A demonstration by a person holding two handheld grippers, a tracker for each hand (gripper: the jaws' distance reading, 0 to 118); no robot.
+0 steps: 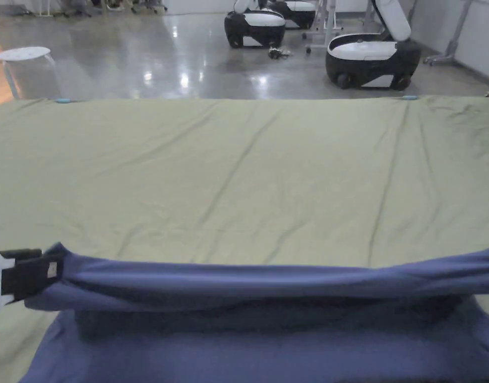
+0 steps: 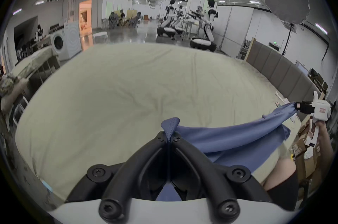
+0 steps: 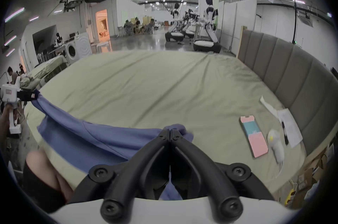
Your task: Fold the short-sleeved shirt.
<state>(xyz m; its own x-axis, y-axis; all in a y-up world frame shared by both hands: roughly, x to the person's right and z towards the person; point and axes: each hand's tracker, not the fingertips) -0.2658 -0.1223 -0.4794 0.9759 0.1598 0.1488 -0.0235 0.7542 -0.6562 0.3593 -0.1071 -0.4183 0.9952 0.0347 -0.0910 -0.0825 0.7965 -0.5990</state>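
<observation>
Two claws, left (image 2: pixel 169 138) and right (image 3: pixel 170 133), pinch one blue shirt (image 1: pixel 248 284).

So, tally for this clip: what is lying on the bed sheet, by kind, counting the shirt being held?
Blue shirt: 1, pinched at both ends by the left gripper and the right gripper
Pink and teal phone: 1
White handheld fan: 1
Paper sheets: 1 small pile; the number of sheets is unclear
Total: 4

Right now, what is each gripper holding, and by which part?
Both hold the blue shirt. The left gripper is shut on one end of its lifted edge, the right gripper on the other end, with that edge stretched between them above the bed sheet.
</observation>
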